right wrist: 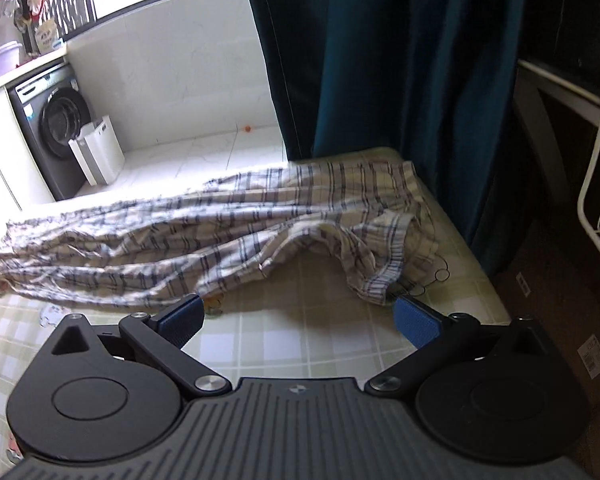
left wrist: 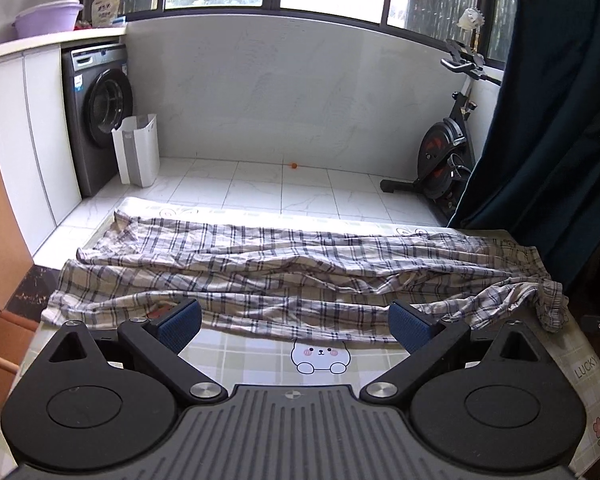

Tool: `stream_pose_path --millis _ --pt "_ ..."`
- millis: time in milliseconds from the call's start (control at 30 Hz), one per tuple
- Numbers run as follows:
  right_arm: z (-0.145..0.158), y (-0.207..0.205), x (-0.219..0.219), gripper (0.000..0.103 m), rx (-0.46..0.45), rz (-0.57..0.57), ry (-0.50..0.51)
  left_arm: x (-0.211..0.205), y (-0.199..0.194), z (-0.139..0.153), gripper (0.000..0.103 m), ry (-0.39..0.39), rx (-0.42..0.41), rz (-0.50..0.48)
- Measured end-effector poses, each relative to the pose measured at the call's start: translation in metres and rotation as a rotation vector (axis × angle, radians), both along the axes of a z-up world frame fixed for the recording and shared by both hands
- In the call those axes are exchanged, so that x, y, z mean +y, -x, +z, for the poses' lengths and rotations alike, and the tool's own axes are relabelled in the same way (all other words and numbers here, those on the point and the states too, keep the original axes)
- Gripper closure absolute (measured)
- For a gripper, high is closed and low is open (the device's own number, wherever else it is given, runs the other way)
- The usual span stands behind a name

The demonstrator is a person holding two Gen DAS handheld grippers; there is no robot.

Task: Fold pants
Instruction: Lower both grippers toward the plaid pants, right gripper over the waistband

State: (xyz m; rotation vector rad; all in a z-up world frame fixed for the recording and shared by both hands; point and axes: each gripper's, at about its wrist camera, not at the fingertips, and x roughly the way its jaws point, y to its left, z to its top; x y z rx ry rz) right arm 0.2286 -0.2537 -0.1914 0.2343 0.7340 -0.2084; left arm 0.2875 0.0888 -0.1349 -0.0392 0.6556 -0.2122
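1. A tiled laundry balcony with a grey front-loading washing machine and a black exercise bike lies beyond the worktop, which is covered in a pale green checked cloth printed with a white cartoon bear.
2. The beige-and-navy plaid cotton pants lie stretched sideways across the worktop, legs running to the left and the waistband bunched at the right end, near a dark teal curtain.
3. The left gripper has its blue-padded jaws spread wide and holds nothing; it sits just short of the near edge of the pants.
4. The right gripper is likewise spread wide and empty, close to the crumpled waistband.
5. Folding looks not yet begun; the fabric is wrinkled and the waist end is twisted.
6. Risks, as I judge them: pinching only the top layer would leave the under layer behind and skew the fold; catching the tablecloth with the pants would drag it; folding over the twisted waist would lock in a lump; the left hems near the worktop edge could slide off.
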Motion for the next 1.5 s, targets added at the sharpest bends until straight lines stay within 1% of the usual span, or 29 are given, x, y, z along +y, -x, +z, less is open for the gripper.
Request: stream_pose_path --millis 67,133,167,200,267,367,400,467,567,600,633,667,700,800,867,1167,1267,1367,1500 --pt "-0.008 -0.005 -0.001 0.003 0.003 0.008 0.023 0.007 -0.011 -0.010 0.002 0.024 0.038 0.026" --pt "-0.015 -0.012 0.000 0.005 0.014 0.002 0.069 0.013 -0.021 -0.019 0.003 0.041 0.078 0.052" --pt "-0.018 -0.015 0.000 0.007 0.016 0.001 0.089 0.016 -0.028 -0.024 0.004 0.045 0.099 0.072" --pt "-0.022 -0.019 -0.001 0.007 0.016 0.003 0.100 0.019 -0.034 -0.029 0.007 0.049 0.117 0.089" --pt "-0.026 -0.026 -0.004 0.014 0.015 0.015 0.085 0.024 -0.045 -0.036 0.012 0.067 0.151 0.113" --pt "-0.032 -0.036 -0.007 0.017 0.014 0.014 0.063 0.035 -0.060 -0.048 0.020 0.105 0.198 0.153" --pt "-0.034 -0.038 -0.006 0.018 0.014 0.011 0.067 0.038 -0.065 -0.052 0.023 0.116 0.215 0.165" --pt "-0.036 -0.043 -0.005 0.023 0.012 0.007 0.083 0.043 -0.074 -0.060 0.027 0.134 0.242 0.188" --pt "-0.040 -0.047 -0.004 0.027 0.005 -0.011 0.108 0.051 -0.085 -0.069 0.032 0.159 0.259 0.217" --pt "-0.042 -0.048 -0.005 0.028 0.004 -0.018 0.114 0.054 -0.089 -0.073 0.036 0.168 0.267 0.231" --pt "-0.044 -0.048 -0.007 0.031 0.006 -0.025 0.117 0.056 -0.093 -0.077 0.038 0.177 0.275 0.247" --pt "-0.045 -0.048 -0.009 0.034 0.008 -0.030 0.118 0.057 -0.095 -0.080 0.043 0.184 0.283 0.262" --pt "-0.046 -0.047 -0.011 0.036 0.010 -0.034 0.120 0.058 -0.099 -0.084 0.046 0.189 0.293 0.275" --pt "-0.048 -0.045 -0.016 0.041 0.013 -0.041 0.141 0.057 -0.104 -0.092 0.052 0.197 0.314 0.289" --pt "-0.050 -0.043 -0.019 0.043 0.016 -0.046 0.148 0.054 -0.107 -0.094 0.052 0.190 0.311 0.280" --pt "-0.053 -0.052 -0.025 0.044 0.005 -0.044 0.163 0.042 -0.112 -0.095 0.052 0.149 0.290 0.244" --pt "-0.055 -0.057 -0.024 0.046 0.003 -0.036 0.167 0.040 -0.111 -0.097 0.052 0.127 0.293 0.245" --pt "-0.059 -0.062 -0.022 0.048 0.006 -0.016 0.188 0.042 -0.111 -0.103 0.052 0.130 0.304 0.244" --pt "-0.064 -0.070 -0.021 0.051 0.001 0.009 0.237 0.050 -0.115 -0.109 0.052 0.133 0.314 0.284"
